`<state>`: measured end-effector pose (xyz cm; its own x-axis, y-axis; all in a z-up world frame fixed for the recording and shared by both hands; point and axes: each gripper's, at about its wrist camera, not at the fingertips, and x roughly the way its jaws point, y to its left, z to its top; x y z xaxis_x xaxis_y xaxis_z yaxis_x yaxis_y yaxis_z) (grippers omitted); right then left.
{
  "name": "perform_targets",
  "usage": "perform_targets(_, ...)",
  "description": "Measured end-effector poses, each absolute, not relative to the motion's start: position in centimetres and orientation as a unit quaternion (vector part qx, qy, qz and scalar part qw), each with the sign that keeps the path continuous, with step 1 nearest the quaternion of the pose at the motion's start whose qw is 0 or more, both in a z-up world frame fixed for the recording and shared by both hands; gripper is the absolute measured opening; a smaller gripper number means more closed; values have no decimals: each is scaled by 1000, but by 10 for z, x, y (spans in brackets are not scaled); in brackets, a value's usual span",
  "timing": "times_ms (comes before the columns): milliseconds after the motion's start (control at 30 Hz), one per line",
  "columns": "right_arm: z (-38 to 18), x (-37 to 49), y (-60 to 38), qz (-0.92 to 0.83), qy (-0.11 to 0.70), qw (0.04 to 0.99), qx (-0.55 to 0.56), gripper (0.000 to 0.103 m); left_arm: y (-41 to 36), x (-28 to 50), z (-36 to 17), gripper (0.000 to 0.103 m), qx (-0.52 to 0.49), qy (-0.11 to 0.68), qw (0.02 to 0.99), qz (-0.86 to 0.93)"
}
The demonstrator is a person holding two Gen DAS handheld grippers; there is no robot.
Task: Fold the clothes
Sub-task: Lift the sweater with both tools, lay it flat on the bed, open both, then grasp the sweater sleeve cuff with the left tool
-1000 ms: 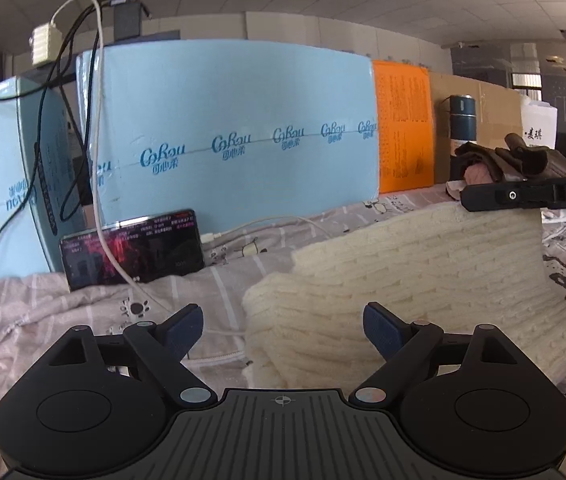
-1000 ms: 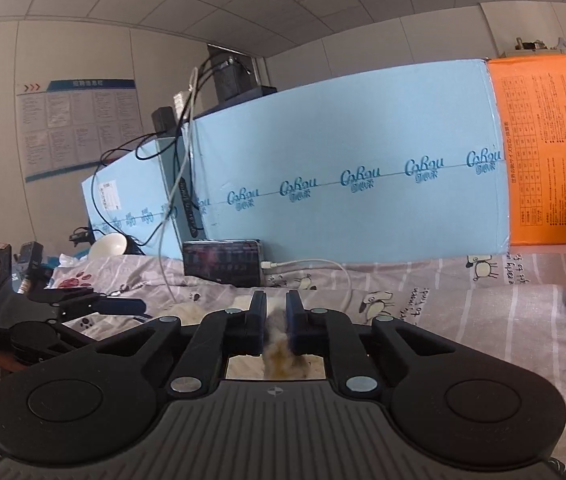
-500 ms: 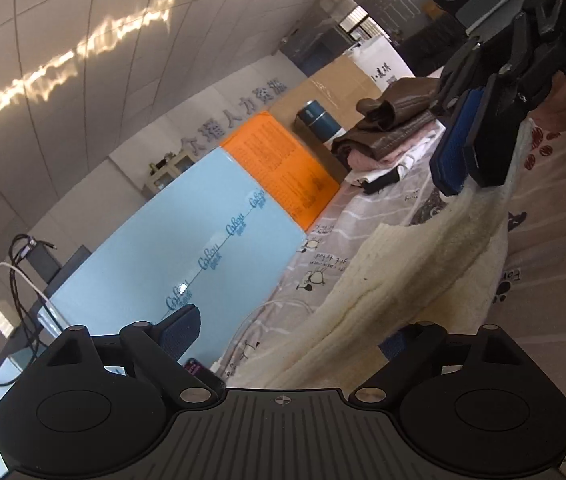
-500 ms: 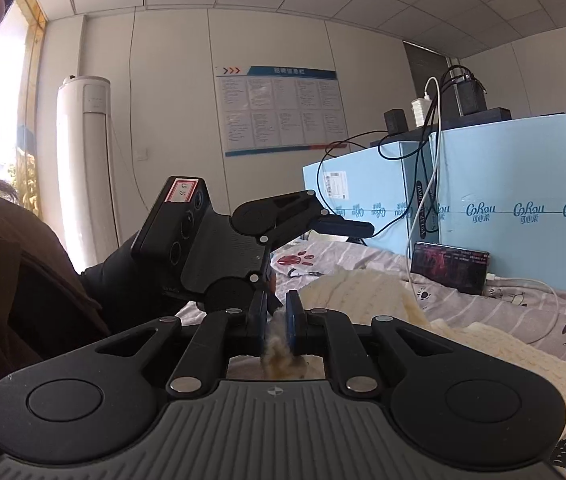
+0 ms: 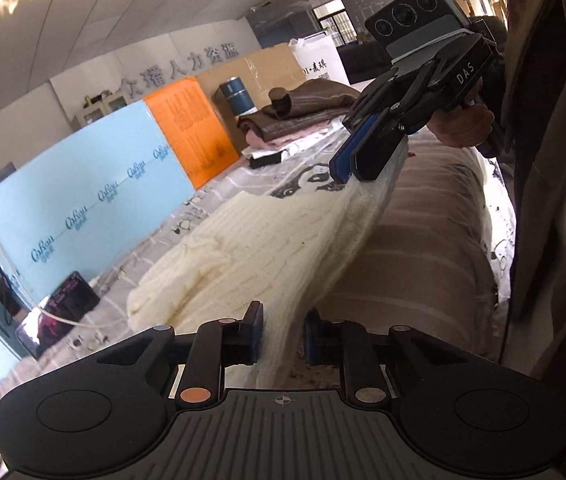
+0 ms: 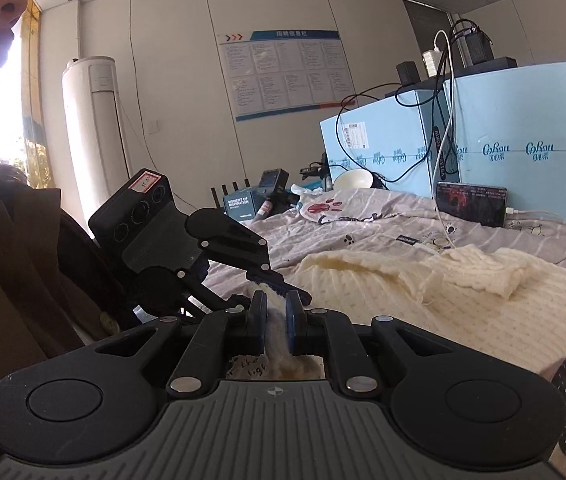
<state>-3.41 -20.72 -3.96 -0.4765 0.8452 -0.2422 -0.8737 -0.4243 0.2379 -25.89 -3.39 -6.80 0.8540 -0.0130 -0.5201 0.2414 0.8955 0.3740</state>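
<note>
Left claw [image 5: 281, 334]: jaws have just been closing, cream knit sweater [image 5: 251, 248] edge between the pads, seemingly pinched. Right claw [image 6: 276, 322]: clamped tight on another part of that edge. Sweater stretches between both claws; its far part lies on the patterned bedsheet [image 6: 363, 228]. Beyond: blue foam boards [image 5: 83, 196].

Cream sweater [image 5: 251, 256] on printed bedsheet [image 5: 435, 216]

Brown coat [image 6: 15, 280], blk grippers, blue fingers [image 5: 255, 332]
</note>
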Motion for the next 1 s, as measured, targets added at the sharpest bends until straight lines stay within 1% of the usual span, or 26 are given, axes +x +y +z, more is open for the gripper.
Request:
perform_targets(67,-50,-37,-207,841,198,501,-54,9,-36,-261,-78,19,190,281,937,-82)
perform_targets(133,-57,-43,-208,836,222,498,-68,11,-39,-262,-86,20,183,286,937,-78)
perform_targets(167,-59,-46,-209,835,227,497,-75,16,-39,-264,-86,20,177,283,940,-73)
perform_targets(200,-59,-48,-211,836,225,495,-75,24,-38,-266,-85,22,173,279,942,-72)
perform_targets(233,-58,-50,-213,837,223,494,-76,45,-38,-268,-82,26,174,274,943,-73)
perform_targets(267,-56,-51,-214,837,219,496,-72,58,-37,-272,-78,28,170,263,946,-76)
perform_targets(333,-49,-46,-217,834,204,510,-57,60,-35,-280,-69,35,151,233,957,-83)
perform_targets(367,-47,-43,-215,829,200,520,-48,64,-31,-283,-63,39,134,212,964,-84)
perform_targets(400,-44,-36,-212,816,201,540,-35,67,-28,-286,-58,48,119,190,971,-78)
perform_targets(433,-43,-30,-209,806,204,555,-23,69,-24,-286,-54,61,105,171,978,-62)
perform_targets(467,-43,-24,-204,799,206,565,-12,72,-20,-283,-50,65,90,154,983,-44)
perform_targets(500,-42,-16,-198,788,212,578,-1,72,-16,-280,-48,72,80,141,986,-29)
perform_targets(533,-42,-9,-192,777,218,590,11,74,-15,-273,-48,76,81,143,986,-8)
perform_targets(567,-42,-2,-186,766,223,603,23,76,-14,-263,-48,76,88,151,984,17)
perform_targets(667,-41,15,-160,731,243,635,51,77,-12,-231,-60,76,105,205,971,61)
perform_targets(767,-41,23,-128,716,266,642,70,78,-10,-198,-73,76,122,261,952,101)
perform_targets(800,-41,23,-119,713,269,644,69,78,-7,-195,-77,76,117,270,950,107)
perform_targets(833,-41,23,-110,710,272,646,68,78,-3,-195,-78,72,107,271,950,111)
perform_targets(867,-41,23,-101,707,275,648,66,79,2,-198,-80,65,94,271,951,114)
perform_targets(900,-41,22,-93,711,272,646,60,79,7,-201,-81,44,82,270,952,122)
perform_targets(933,-42,21,-85,716,271,642,55,80,12,-202,-81,26,71,267,952,132)
perform_targets(1000,-44,20,-71,722,269,636,47,80,21,-208,-80,15,56,258,951,163)
